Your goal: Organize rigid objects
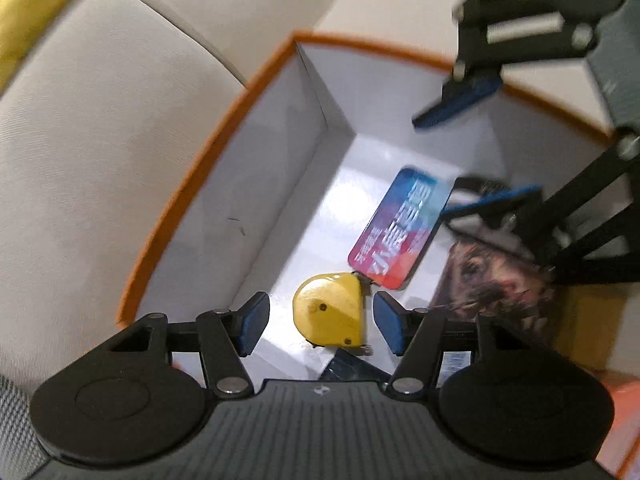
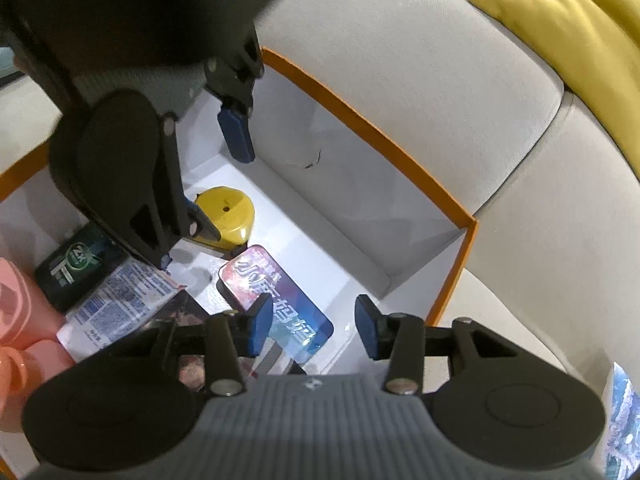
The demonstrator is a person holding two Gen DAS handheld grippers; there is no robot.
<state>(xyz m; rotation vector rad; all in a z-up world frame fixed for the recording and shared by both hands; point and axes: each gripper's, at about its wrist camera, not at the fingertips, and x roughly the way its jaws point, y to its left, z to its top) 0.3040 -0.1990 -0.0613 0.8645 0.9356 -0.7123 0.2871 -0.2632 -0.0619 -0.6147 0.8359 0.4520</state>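
Two grippers, left (image 1: 320, 330) and right (image 2: 314, 326), both released over the box (image 1: 208, 152).
Tape (image 1: 330, 310) lies at the card's (image 1: 400, 228) 7 o'clock.

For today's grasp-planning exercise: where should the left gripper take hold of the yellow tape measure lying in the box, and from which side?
Probably from above. The yellow tape measure lies flat on the floor of the box, so only its narrow edges offer opposing faces. The open left gripper already straddles it; close across the flat straight edge and the rounded back, clear of the card touching its corner.

pink container (image 2: 16, 320) — cut by edge | dark picture card (image 1: 496, 280) — blurred
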